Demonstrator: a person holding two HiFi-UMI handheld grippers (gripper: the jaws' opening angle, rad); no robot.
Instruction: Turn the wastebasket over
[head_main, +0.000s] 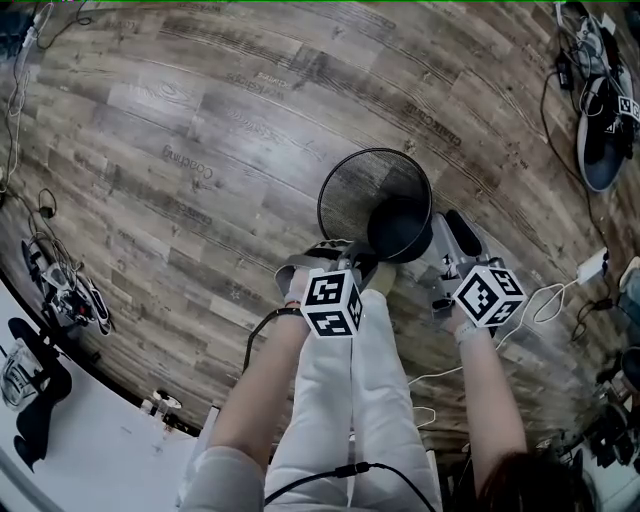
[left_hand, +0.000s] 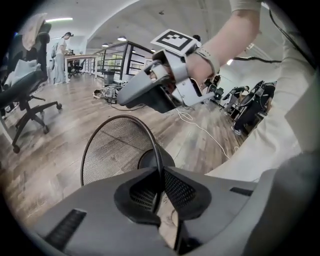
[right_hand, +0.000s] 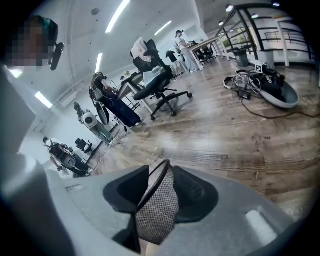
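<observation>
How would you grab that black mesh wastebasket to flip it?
Probably by the wire rim, from the person's near side, one jaw inside and one outside: the rim is thin and exposed, the mesh body too wide. The left gripper pinches it so.

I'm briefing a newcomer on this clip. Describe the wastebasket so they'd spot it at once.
Start at the wooden floor, then go to the person's white trousers at the bottom. Just beyond them is the wastebasket: the only round, black wire-mesh thing, tilted over.
</observation>
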